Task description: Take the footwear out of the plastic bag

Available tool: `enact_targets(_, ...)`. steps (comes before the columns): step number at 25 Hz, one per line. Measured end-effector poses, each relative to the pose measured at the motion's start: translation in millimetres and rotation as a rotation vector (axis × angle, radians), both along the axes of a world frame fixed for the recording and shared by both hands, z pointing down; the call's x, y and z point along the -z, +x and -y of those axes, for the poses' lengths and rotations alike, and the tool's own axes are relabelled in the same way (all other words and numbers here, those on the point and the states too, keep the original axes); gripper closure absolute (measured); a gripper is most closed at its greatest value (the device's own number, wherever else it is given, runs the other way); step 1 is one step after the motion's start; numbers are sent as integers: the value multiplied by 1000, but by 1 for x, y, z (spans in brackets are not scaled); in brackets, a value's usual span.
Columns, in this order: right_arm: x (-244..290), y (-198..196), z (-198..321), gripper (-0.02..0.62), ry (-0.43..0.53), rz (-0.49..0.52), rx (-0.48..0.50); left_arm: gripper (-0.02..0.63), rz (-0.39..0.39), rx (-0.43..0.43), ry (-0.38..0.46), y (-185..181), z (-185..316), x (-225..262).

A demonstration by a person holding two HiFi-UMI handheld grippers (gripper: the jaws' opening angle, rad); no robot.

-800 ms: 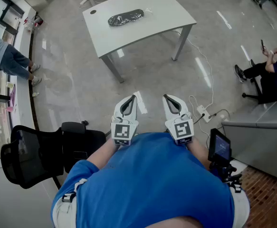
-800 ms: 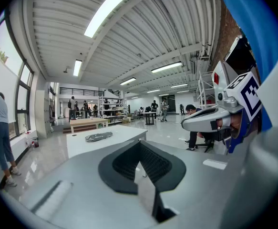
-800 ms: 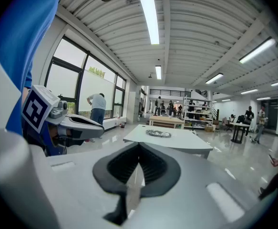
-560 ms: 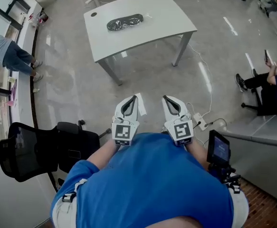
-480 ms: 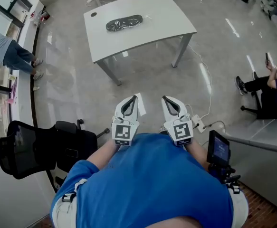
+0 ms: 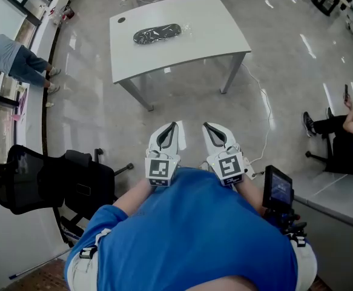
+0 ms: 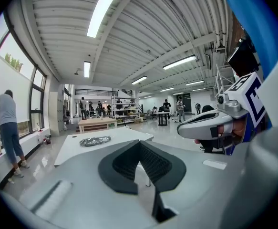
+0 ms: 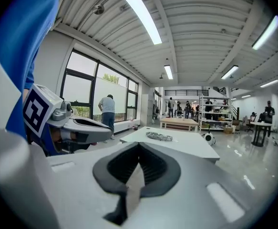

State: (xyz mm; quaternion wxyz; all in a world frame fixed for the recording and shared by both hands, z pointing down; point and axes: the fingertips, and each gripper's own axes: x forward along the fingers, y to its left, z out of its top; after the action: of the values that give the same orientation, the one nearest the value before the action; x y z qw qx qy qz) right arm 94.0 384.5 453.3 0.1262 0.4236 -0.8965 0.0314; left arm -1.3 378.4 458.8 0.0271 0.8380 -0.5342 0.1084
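Person is holding left gripper point(image 6: 171, 128) and right gripper point(image 6: 207, 127) pressed together, empty, near chest (nothing reachable yet), since the footwear is lying inside plastic bag point(image 6: 157, 34) on bench point(image 6: 215, 26) well ahead.

Open workshop hall: ceiling strip lights point(image 7: 102, 8), shelving racks point(image 7: 124, 109), worktables point(image 7: 97, 123), polished floor point(image 6: 182, 96).

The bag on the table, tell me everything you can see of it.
The bag is a long, dark, shiny bundle of crinkled plastic. It lies flat on the white table, toward its far edge. Its contents look dark, but they are too small to make out. Nothing but the tabletop touches it.
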Motion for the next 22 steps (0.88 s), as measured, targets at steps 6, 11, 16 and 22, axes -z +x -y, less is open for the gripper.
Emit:
enact_targets(6, 4, -5, 10, 592, 0, 0, 50, 598, 0, 40, 8, -5, 15, 4)
enact_targets(11, 2, -2, 16, 592, 0, -4, 76, 598, 1, 59, 3, 0, 19, 2)
enact_targets(16, 4, 10, 25, 592, 3, 13, 91, 600, 12, 78, 14, 14, 26, 5)
enact_targets(22, -4, 14, 44, 592, -15, 29, 107, 598, 33, 83, 2, 21, 42, -3)
